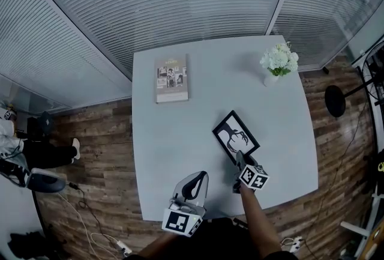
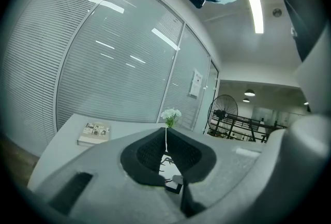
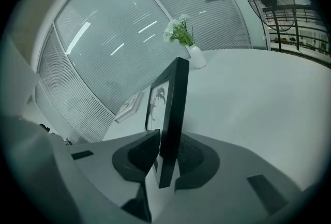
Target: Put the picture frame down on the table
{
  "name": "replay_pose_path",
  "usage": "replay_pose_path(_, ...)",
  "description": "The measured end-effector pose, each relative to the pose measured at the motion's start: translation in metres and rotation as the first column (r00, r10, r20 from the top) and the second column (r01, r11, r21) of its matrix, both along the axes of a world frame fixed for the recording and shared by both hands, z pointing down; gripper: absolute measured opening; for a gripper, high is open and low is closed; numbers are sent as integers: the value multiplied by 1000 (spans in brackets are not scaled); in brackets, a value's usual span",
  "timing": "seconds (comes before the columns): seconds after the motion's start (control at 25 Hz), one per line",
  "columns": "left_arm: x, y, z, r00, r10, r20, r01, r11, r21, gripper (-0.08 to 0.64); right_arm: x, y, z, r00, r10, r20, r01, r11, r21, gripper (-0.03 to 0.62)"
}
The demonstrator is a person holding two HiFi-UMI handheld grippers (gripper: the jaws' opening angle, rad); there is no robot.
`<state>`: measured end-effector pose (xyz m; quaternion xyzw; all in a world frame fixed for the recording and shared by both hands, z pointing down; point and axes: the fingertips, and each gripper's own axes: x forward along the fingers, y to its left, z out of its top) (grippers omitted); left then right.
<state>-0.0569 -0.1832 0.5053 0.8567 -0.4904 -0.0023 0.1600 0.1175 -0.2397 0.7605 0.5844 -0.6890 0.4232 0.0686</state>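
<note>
Left gripper (image 1: 195, 178): low at the near side, roughly level, pointing far, jaws together with nothing between them. Right gripper (image 1: 239, 160): just right of it and further out, pitched down, jaws clamped across the near edge of the picture frame (image 1: 235, 136). Right forearm (image 1: 257, 220) reaches in from the near side.

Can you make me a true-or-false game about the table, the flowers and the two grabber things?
1. The picture frame sits between the right gripper's jaws. True.
2. The left gripper holds the book. False: its jaws are together and empty, and the book lies on the table.
3. The flowers are white. True.
4. The flowers stand on the book. False: they stand apart from it, near a different far corner.
</note>
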Motion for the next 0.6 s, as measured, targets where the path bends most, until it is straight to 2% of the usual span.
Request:
replay_pose_path(0.24,-2,-2,9,1000,9,6,-8,1000,-29,21,1,-4,13,1000,-1,-10,1,1000,-22,93)
replay_pose_path(0.6,-8,-10,16,1000,-7,-5,7,999,-46,21,3,-6,36,997,-13,-70,7,996,-83,137)
